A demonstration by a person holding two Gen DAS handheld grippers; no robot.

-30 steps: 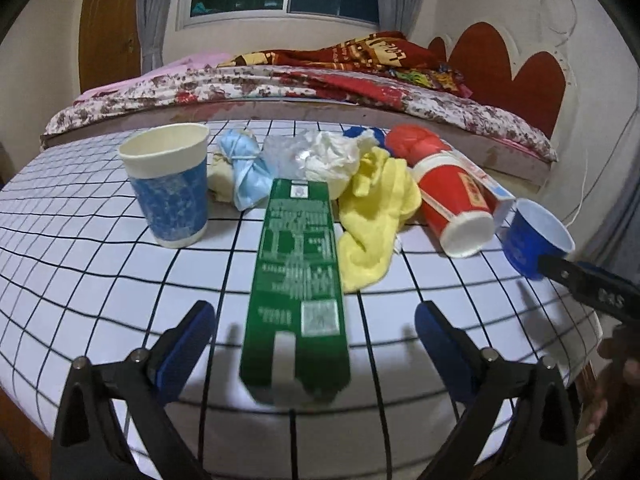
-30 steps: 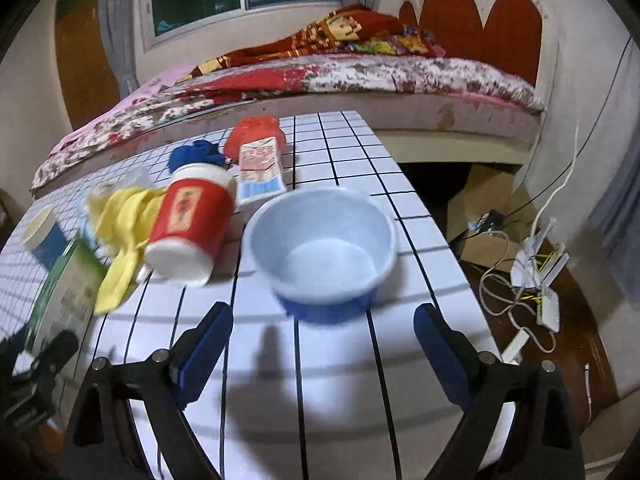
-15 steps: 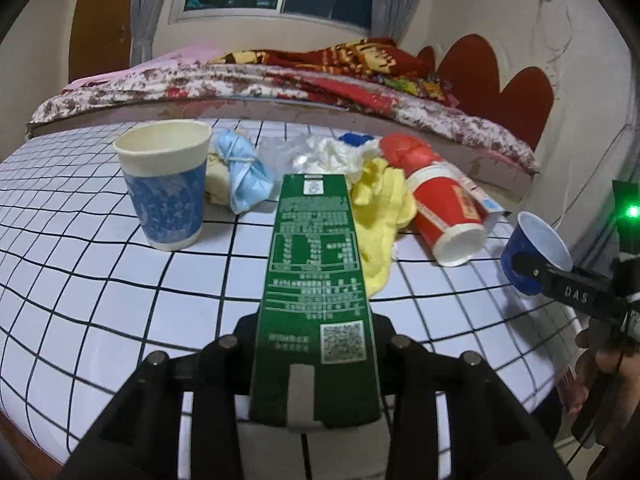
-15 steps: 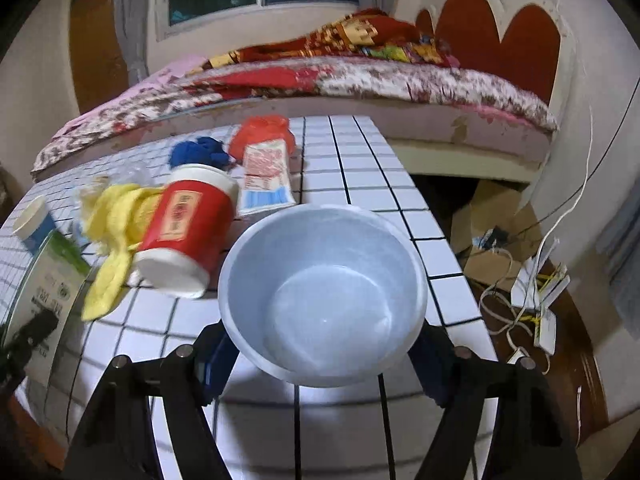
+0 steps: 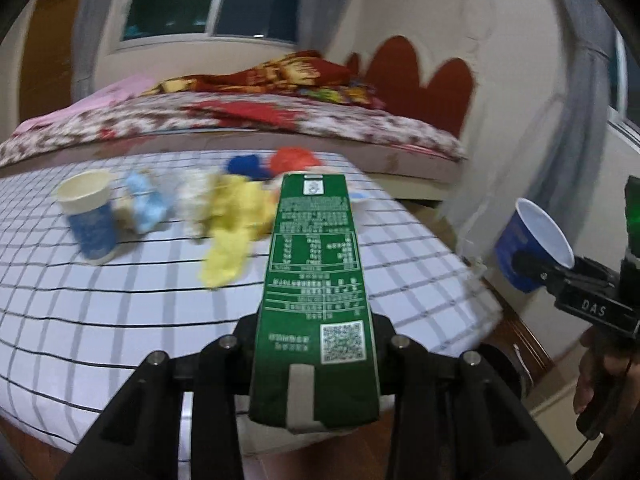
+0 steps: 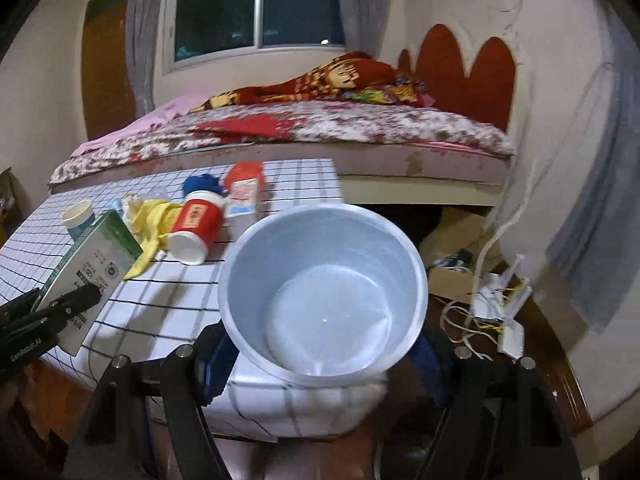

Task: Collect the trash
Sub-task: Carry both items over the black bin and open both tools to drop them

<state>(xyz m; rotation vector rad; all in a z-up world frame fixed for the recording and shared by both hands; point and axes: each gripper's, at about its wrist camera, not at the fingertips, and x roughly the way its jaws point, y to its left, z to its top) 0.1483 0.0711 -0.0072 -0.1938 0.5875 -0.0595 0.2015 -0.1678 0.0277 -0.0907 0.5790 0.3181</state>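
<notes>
Both grippers have come up off the desk (image 5: pixel 120 300) since a second ago, each carrying something; the left gripper (image 5: pixel 314 344), which stood wide around the green carton (image 5: pixel 316 280), has its fingers (image 5: pixel 224 360) clamped on the carton's lower sides, and the carton now hangs clear of the checked cloth, pointing toward twelve o'clock; the right gripper (image 6: pixel 326 356) has closed part-way on the blue paper cup (image 6: pixel 324 292), its fingers pressing the cup's wall from nine and three o'clock, mouth tilted toward the camera. Left on the desk are the blue-and-white cup (image 5: pixel 90 216) at ten o'clock, crumpled blue and white wrappers, the yellow cloth (image 5: pixel 232 232) and, in the right view, the tipped red cup (image 6: pixel 196 224) at eleven o'clock. My worry is the carton; it is held only near one end, so a quick swing could lever it out of the fingers; the paper cup is soft and could buckle or pop free if squeezed harder; and the two grippers are near each other, so a crossing move may knock one load from the other; no bin is visible.
</notes>
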